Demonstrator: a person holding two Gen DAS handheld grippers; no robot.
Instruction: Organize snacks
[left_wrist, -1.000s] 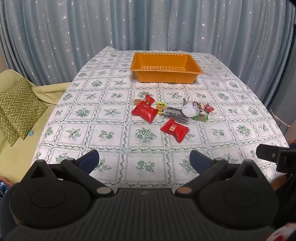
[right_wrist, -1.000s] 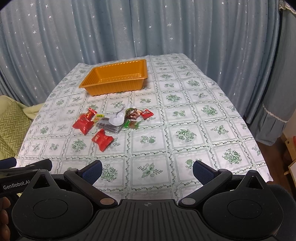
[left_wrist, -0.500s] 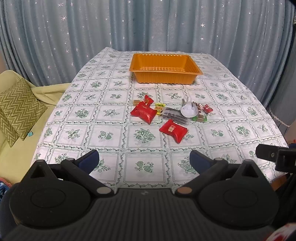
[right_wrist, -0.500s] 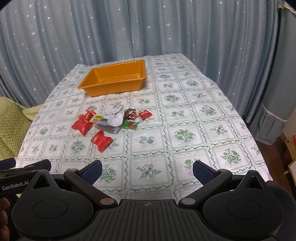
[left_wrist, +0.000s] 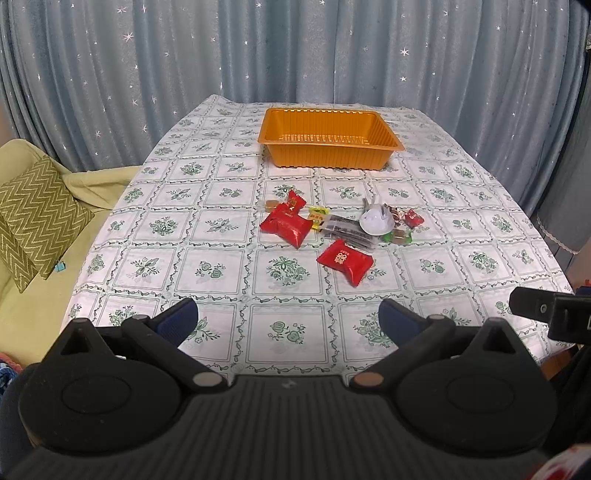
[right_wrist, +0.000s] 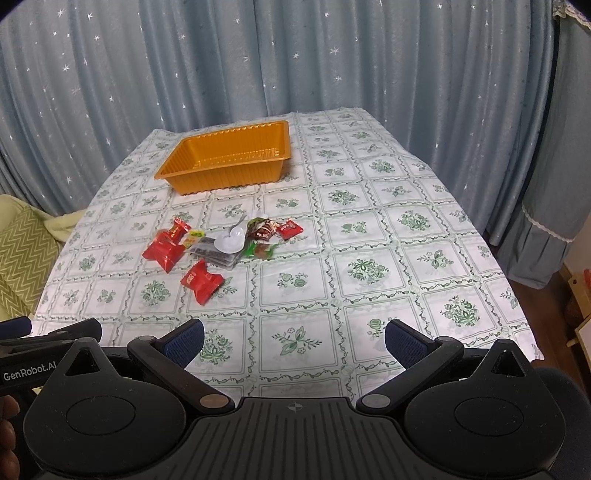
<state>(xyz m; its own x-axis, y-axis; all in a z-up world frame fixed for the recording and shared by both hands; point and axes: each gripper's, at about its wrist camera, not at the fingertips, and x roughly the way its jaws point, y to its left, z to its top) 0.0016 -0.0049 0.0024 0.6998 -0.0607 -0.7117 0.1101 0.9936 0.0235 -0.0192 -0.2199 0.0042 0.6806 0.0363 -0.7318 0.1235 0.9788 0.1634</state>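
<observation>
Task's things: a loose cluster of snacks lies mid-counter, with an empty orange tray (left_wrist: 328, 142) beyond it toward the curtain.
Nearest snack: the red packet (left_wrist: 345, 260) lies at the near edge of the cluster, apart from the rest.
Direction from my left hand-held gripper (left_wrist: 288, 317): that packet is at about 1 o'clock, well ahead of the fingertips; the tray is past it near 12 o'clock.
Direction from my right hand-held gripper (right_wrist: 293, 338): the same packet (right_wrist: 201, 281) is at about 11 o'clock, the tray (right_wrist: 229, 158) further along the same line.
Long axis: the packet lies on a diagonal, running from near right to far left in the left view, so I judge a slight wrist turn is needed to close across its short side.
Nearer hand: I judge the left, since the packet lies closer to its centre line.
Other snacks: a larger red packet (left_wrist: 284, 225) at 12 o'clock from the left, a white scoop-like piece (left_wrist: 376, 221) lying on a dark flat packet, small candies at its right.
Left state: spread wide, holding nothing, touching nothing.
Right state: likewise spread wide and empty, hanging over the counter (right_wrist: 369, 229) near its front edge.
Progress: nothing is in the tray yet.
</observation>
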